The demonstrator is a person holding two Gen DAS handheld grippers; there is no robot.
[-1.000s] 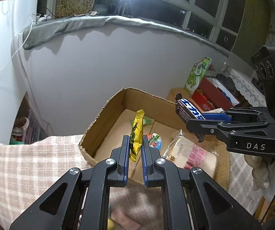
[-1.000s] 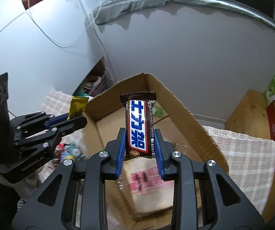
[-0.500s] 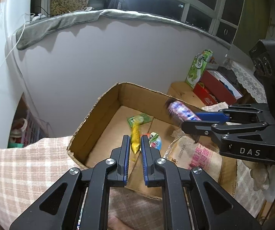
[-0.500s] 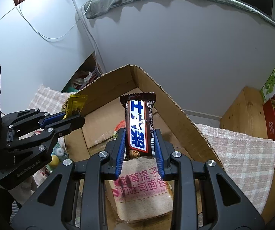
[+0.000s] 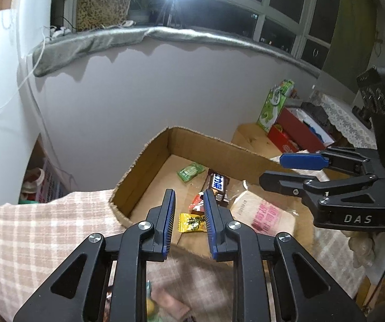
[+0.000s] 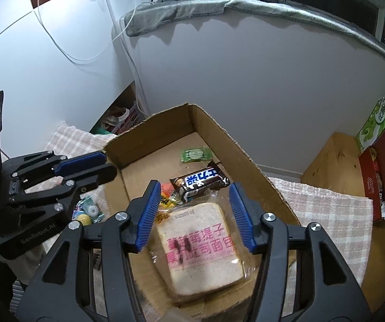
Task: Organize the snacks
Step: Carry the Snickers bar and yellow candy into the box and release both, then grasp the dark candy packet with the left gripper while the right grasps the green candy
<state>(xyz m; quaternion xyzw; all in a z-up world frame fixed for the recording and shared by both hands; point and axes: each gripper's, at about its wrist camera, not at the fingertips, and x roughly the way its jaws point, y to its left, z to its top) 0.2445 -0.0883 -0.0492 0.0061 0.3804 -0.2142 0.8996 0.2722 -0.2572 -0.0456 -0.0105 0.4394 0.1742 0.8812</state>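
Cardboard box (image 6: 249, 161), red packet (image 5: 197, 202) half hidden

In the cardboard box (image 6: 249, 161) a chocolate bar (image 6: 200, 182) lies behind the bagged bread (image 6: 203, 244), a small packet (image 6: 195, 155) farther back, a wrapped candy (image 5: 192, 222) near the front edge.

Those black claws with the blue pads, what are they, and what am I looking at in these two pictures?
They are hand-held grippers, one in each of a person's hands, each carrying a camera that looks along its fingers. One picture comes from the left gripper, the other from the right gripper. Both hang over a cardboard box on a checked cloth. Both jaws are opening and hold nothing. In the box lie a chocolate bar, a bagged bread slice, a yellow candy and a green packet.
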